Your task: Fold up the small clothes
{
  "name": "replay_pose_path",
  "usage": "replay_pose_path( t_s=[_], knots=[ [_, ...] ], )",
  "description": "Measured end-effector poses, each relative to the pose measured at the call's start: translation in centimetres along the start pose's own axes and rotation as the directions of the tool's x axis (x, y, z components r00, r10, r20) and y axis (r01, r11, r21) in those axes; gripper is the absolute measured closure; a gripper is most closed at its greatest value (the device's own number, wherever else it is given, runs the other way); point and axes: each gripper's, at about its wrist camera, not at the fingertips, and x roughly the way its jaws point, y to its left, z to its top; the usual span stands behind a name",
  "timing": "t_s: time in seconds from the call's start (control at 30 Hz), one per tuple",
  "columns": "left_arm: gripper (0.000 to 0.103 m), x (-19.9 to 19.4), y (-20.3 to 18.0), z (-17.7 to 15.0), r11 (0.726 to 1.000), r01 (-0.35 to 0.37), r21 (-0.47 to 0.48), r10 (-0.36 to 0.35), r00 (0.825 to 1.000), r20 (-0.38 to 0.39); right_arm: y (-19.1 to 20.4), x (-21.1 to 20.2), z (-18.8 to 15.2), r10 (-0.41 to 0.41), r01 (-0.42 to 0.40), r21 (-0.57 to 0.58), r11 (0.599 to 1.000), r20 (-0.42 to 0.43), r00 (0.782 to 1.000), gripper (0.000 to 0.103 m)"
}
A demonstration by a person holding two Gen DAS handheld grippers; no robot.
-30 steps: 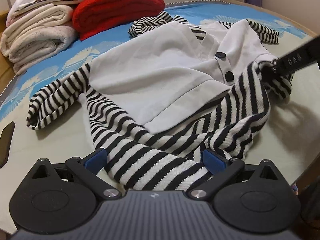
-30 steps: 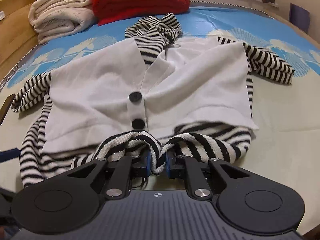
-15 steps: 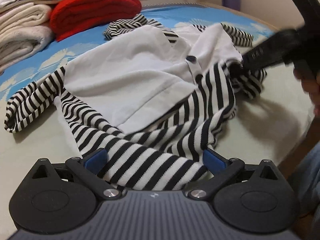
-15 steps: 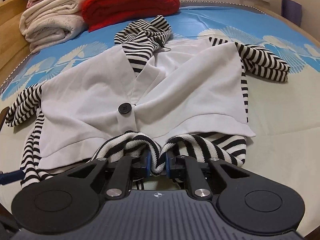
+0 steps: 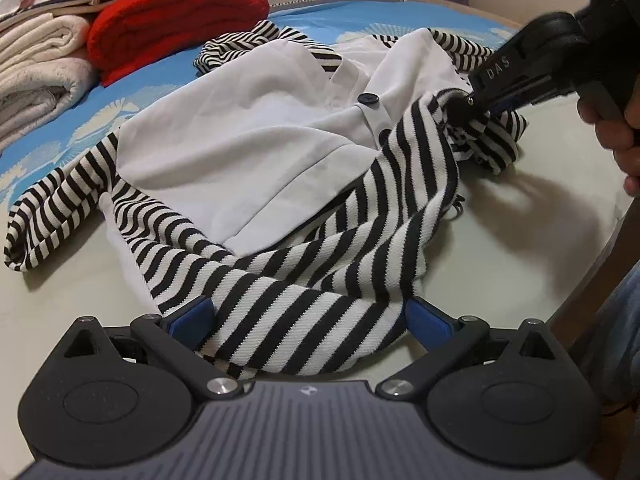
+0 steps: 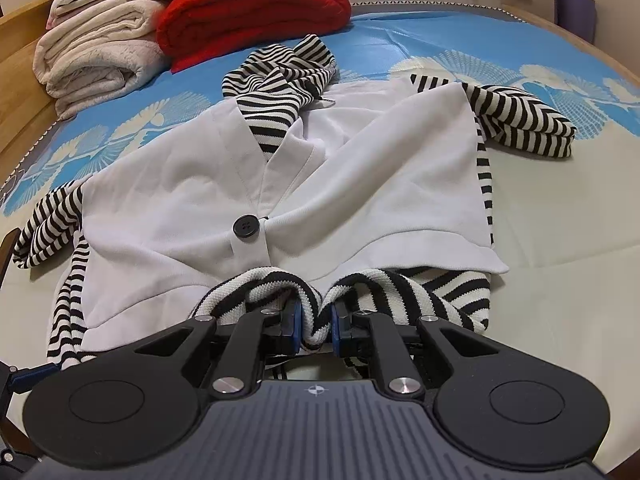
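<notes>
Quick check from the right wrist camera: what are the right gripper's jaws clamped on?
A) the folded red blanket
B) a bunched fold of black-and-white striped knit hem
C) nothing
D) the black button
B: the right gripper has its blue-padded jaws pinched on a fold of the black-and-white striped knit hem, below the white front panel.

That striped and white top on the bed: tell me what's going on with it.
A person is working a small striped and white top with two handheld grippers. The right gripper has its jaws shut on a bunch of the striped hem and holds it raised off the bed. The left gripper has wide-open jaws with striped fabric lying loosely between them. The top lies spread out, buttoned, sleeves out to the sides, not yet folded.
</notes>
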Motion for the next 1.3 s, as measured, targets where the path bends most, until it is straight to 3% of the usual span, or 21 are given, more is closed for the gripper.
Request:
replay_pose_path(
  t_s=[0.2,0.27,0.37,0.4,0.43,0.53,0.63,0.67,0.77,0.83,0.9,0.97,1.0,1.03,1.07,1.1,1.13,1.23,1.3],
  knots=[
    [0.005,0.4,-1.2,-0.4,0.995,-0.054,0.08,0.054,0.999,-0.002,-0.1,-0.3,0.1,-0.003,0.003,0.01,1.0,0.017,1.0,0.089],
    [0.022,-0.1,-1.1,-0.3,0.993,-0.092,0.072,0.09,0.996,0.029,-0.2,-0.4,0.2,-0.003,0.002,0.016,1.0,0.022,1.0,0.089],
    [0.056,-0.9,0.1,0.7,0.997,-0.077,0.003,0.077,0.995,0.065,-0.4,-0.5,0.3,-0.001,0.0,0.026,1.0,0.027,1.0,0.089],
    [0.071,-1.2,0.5,1.1,0.997,-0.077,-0.012,0.077,0.994,0.074,-0.5,-0.5,0.4,-0.001,0.0,0.029,1.0,0.029,1.0,0.089],
    [0.08,-1.4,0.9,1.7,0.996,-0.087,-0.023,0.088,0.993,0.079,-0.5,-0.6,0.5,0.001,-0.002,0.031,1.0,0.032,1.0,0.089],
    [0.083,-1.9,3.3,4.2,0.987,-0.129,-0.091,0.14,0.983,0.121,-0.8,-0.4,1.4,0.037,-0.039,0.057,0.998,0.038,0.999,0.089],
    [0.084,-1.0,7.2,6.9,0.966,-0.14,-0.217,0.167,0.98,0.11,-1.7,-0.6,3.8,0.058,-0.07,0.113,0.991,0.11,0.992,0.092],
    [0.084,-0.2,8.7,7.6,0.95,-0.166,-0.265,0.198,0.975,0.101,-2.1,-0.7,4.7,0.061,-0.079,0.126,0.989,0.144,0.988,0.098],
    [0.084,2.2,12.7,8.4,0.906,-0.204,-0.371,0.237,0.971,0.044,-3.1,0.2,6.5,0.037,-0.065,0.152,0.986,0.185,0.982,0.099],
    [0.084,3.2,14.6,8.0,0.877,-0.179,-0.446,0.204,0.979,0.009,-4.1,1.0,6.8,0.05,-0.081,0.205,0.975,0.153,0.987,0.099],
    [0.084,3.2,15.4,7.8,0.862,-0.105,-0.496,0.128,0.992,0.012,-4.5,0.8,6.6,0.082,-0.106,0.217,0.97,0.118,0.99,0.097],
    [0.076,2.6,15.0,7.9,0.87,-0.055,-0.49,0.08,0.996,0.03,-4.3,-0.1,6.0,0.093,-0.111,0.18,0.977,0.109,0.99,0.096],
    [0.064,2.2,14.4,7.9,0.883,-0.039,-0.467,0.065,0.997,0.04,-4.3,-0.8,5.6,0.098,-0.113,0.14,0.984,0.109,0.989,0.093],
    [0.046,1.8,13.7,7.9,0.897,-0.029,-0.441,0.057,0.997,0.049,-4.2,-1.4,5.1,0.107,-0.117,0.099,0.988,0.109,0.988,0.079],
    [0.036,1.3,12.9,7.8,0.91,-0.021,-0.415,0.05,0.997,0.06,-4.2,-2.0,4.5,0.112,-0.119,0.061,0.991,0.105,0.988,0.058],
    [0.02,0.7,12.2,7.4,0.919,-0.011,-0.395,0.044,0.996,0.075,-4.2,-2.6,3.7,0.112,-0.114,0.025,0.993,0.099,0.989,0.05],
    [0.013,0.3,11.5,6.9,0.925,0.001,-0.38,0.034,0.996,0.085,-4.1,-3.0,3.0,0.113,-0.112,-0.006,0.994,0.093,0.989,0.042],
    [0.013,-0.3,9.8,5.3,0.945,0.052,-0.324,-0.029,0.997,0.074,-3.5,-2.8,1.0,0.095,-0.091,-0.121,0.988,0.027,0.995,0.036],
    [0.013,0.7,8.6,4.5,0.958,0.059,-0.279,-0.055,0.998,0.022,-2.7,-1.5,-0.4,0.019,-0.029,-0.224,0.974,-0.048,0.999,0.035]
  ],
)
